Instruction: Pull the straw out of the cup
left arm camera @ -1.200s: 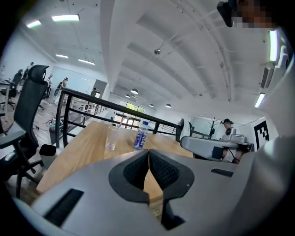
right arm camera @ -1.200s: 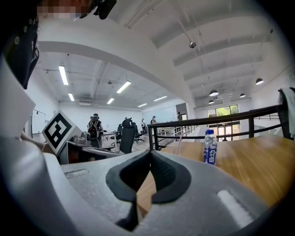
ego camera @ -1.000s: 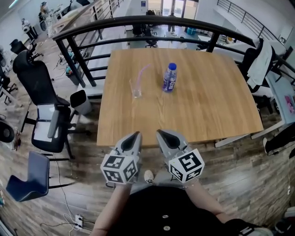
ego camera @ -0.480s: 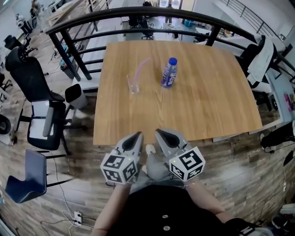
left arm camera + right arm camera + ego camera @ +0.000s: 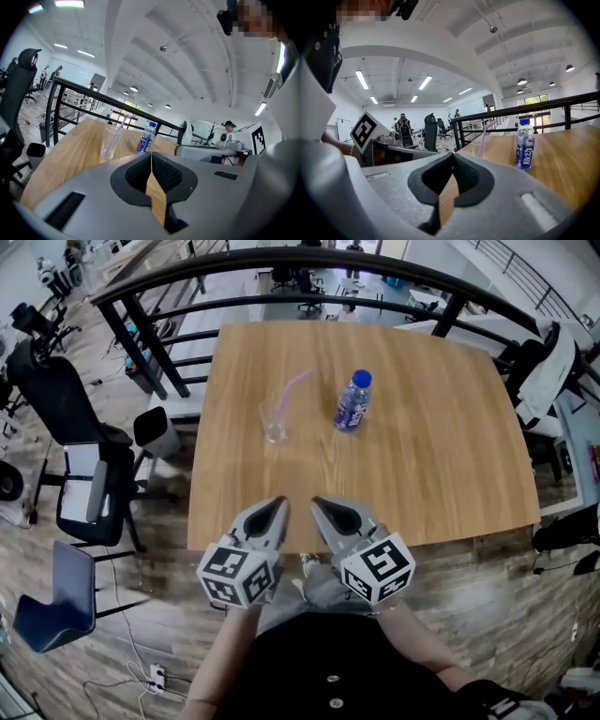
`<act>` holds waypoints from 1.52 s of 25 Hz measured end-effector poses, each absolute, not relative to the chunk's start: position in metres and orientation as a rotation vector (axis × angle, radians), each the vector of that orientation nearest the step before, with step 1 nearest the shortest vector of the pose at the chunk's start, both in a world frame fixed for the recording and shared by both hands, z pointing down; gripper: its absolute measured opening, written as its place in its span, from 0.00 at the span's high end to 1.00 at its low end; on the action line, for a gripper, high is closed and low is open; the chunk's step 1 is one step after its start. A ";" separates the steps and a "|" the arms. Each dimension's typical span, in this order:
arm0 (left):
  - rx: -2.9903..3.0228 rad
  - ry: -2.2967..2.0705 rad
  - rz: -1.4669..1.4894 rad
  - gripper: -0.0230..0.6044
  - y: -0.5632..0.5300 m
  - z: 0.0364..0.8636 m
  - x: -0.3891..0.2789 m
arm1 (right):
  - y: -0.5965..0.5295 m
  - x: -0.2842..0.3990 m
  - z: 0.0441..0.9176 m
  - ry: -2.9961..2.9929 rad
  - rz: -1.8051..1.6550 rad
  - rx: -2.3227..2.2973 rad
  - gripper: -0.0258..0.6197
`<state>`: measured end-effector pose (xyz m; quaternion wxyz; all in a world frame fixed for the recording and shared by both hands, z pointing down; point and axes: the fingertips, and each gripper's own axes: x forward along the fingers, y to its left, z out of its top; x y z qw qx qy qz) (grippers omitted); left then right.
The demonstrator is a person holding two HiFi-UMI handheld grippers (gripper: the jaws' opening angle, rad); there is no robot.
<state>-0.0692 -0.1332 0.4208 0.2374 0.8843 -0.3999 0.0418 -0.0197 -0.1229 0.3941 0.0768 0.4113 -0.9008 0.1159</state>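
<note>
Open office floor, wooden bench [image 5: 422, 484] in the middle: the clear cup [image 5: 274, 424] is seen standing on the bench's far left part, the pink straw [image 5: 296, 388] leaning inside it, a blue-capped bottle [image 5: 353, 401] near it on the right. The 2 claws are held side by side at the near edge, well apart from the cup: left claw [image 5: 274, 510] clenched on nothing, right claw [image 5: 323, 508] likewise. Nothing is judged done; reach, grip and pull are all left.

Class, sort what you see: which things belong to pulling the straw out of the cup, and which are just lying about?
Belong to the job: straw, cup, left gripper, right gripper.
Lying about: bottle, office chair.
</note>
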 end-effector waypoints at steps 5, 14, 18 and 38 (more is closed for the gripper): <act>2.413 -1.138 0.137 0.93 -0.178 0.425 -0.067 | -0.168 -0.009 0.393 -2.717 0.349 1.233 0.96; 2.418 -1.233 0.149 0.93 -0.252 0.421 -0.073 | -0.234 -0.007 0.399 -2.727 0.373 1.190 0.96; 2.431 -1.257 0.159 0.93 -0.282 0.417 -0.073 | -0.257 -0.005 0.396 -2.743 0.393 1.160 0.96; 2.550 -1.266 0.385 0.85 -0.376 0.423 -0.054 | -0.326 0.010 0.430 -2.727 0.507 1.116 0.96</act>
